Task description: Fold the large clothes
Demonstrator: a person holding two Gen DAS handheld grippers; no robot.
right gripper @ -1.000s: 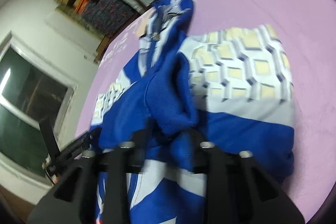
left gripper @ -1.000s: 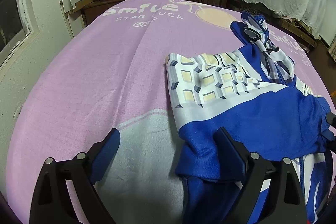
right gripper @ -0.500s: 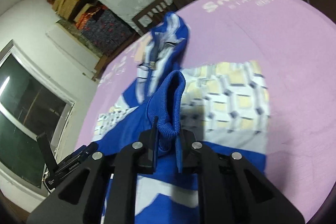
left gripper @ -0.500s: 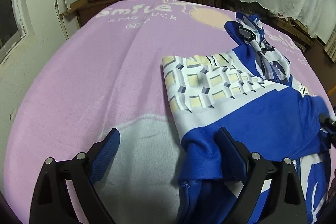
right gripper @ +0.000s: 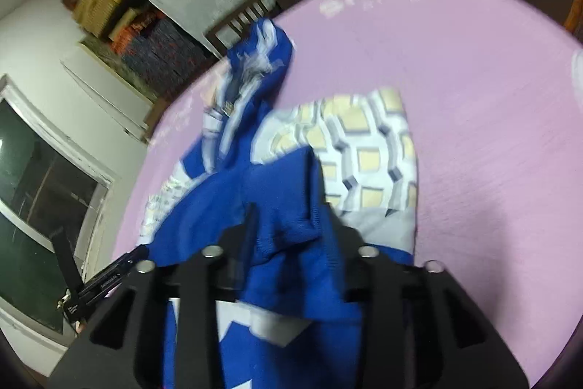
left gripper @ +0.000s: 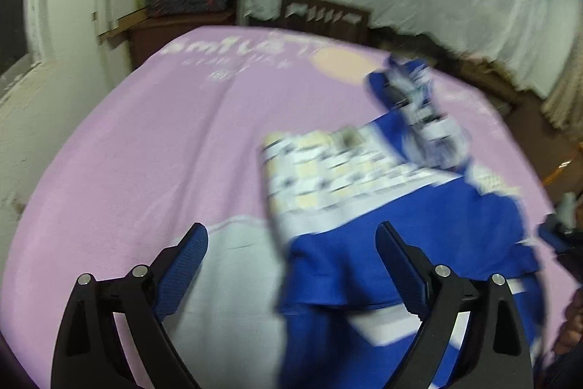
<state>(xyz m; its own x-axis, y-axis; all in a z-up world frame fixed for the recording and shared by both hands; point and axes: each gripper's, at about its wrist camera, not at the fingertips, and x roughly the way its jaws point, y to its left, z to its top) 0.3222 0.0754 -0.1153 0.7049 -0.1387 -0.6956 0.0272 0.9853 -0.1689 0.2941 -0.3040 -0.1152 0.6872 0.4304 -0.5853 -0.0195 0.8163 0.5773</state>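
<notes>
Right gripper (right gripper: pixel 288 225) nearest, jaws clamped on blue ribbed cuff (right gripper: pixel 288 228). Left gripper (left gripper: pixel 291 254) spread wide, empty, straddling hem of blue-and-white patterned jacket (left gripper: pixel 400 236) lying half-folded on pink fleece blanket (left gripper: pixel 164 152). Advice: carry cuff low across body, avoid bunching. Wooden chair (left gripper: pixel 324 19) beyond.

Motion blur smeared the jacket (left gripper: pixel 400 243) in the left wrist view — its patterned panel and collar lost their edges, and the white lettering on the pink blanket (left gripper: pixel 164 141) could not be read. The jacket's lower part ran off the bottom edge in both views. The right gripper (right gripper: pixel 288 225) had its fingertips buried in blue fabric — the contact itself stayed hidden. The chair (right gripper: pixel 247 13) was only partly visible.
</notes>
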